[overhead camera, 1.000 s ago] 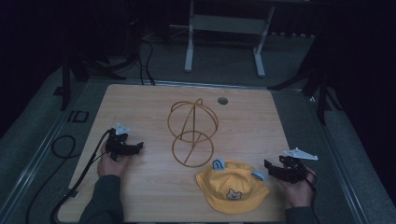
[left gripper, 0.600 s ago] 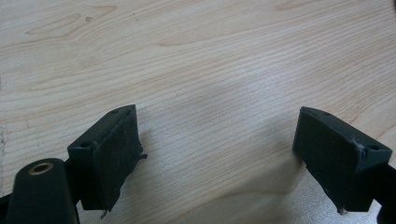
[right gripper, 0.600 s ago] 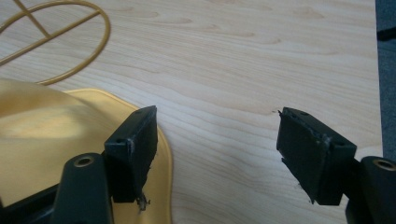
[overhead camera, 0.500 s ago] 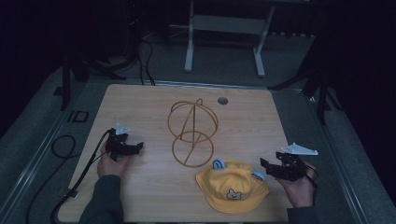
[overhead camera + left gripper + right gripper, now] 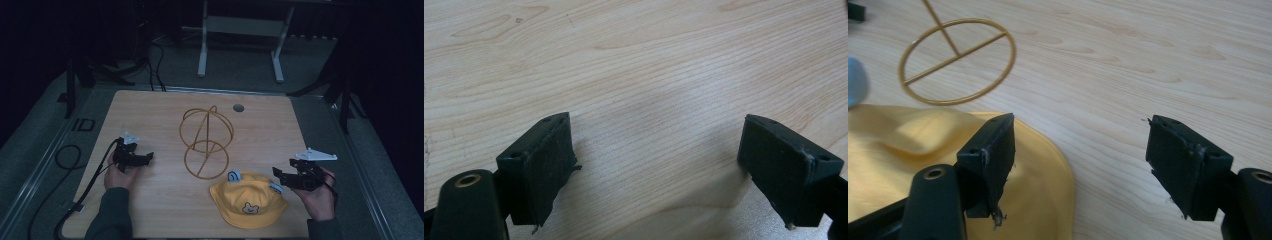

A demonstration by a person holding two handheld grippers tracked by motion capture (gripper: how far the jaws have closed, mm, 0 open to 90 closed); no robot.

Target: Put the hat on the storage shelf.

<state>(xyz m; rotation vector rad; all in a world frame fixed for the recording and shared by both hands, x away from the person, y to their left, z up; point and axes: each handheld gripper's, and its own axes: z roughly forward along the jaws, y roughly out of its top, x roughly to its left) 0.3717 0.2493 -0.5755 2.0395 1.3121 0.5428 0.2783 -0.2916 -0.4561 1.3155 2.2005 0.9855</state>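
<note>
A yellow child's cap with a small animal face and blue ears lies on the wooden table near the front right. Behind it stands a gold wire stand with a ring base. My right gripper hovers just right of the cap, jaws open and empty; in the right gripper view the cap's edge lies under the left jaw and the stand's ring is farther off. My left gripper rests at the table's left, open over bare wood.
A round grommet hole sits in the table's far side. A black cable trails off the left edge from the left gripper. A metal frame's legs stand on the floor beyond the table. Dark floor surrounds the table.
My right gripper has lifted a little and drifted slightly left toward the cap. The left hand, cap and wire stand have stayed put.
</note>
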